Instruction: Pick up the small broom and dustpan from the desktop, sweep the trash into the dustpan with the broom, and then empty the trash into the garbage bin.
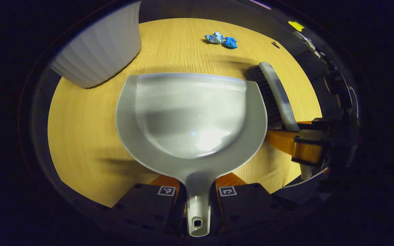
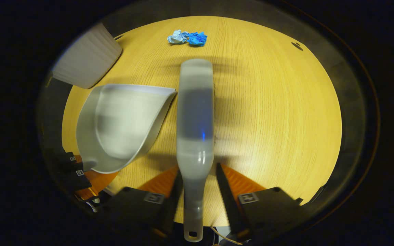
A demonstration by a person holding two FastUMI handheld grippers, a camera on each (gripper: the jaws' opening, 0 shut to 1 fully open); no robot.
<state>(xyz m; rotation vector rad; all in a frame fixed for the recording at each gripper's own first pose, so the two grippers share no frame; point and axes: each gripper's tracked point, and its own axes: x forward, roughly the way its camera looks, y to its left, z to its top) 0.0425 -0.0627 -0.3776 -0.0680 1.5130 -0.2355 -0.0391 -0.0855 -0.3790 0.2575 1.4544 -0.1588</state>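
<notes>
Dustpan [image 1: 190, 116] sits in my left tool [image 1: 197, 194], both fingers squeezing its handle, low over the wooden counter [image 1: 80, 136]. My right tool [image 2: 197, 191] has its fingers around the broom [image 2: 195, 112] handle, but I cannot tell if they squeeze it. Blue trash [image 1: 221, 39] lies ahead; the white bin [image 1: 97, 51] stands to the left.

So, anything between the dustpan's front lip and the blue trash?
Nothing: bare desktop lies between the dustpan and the trash in the left gripper view.
</notes>
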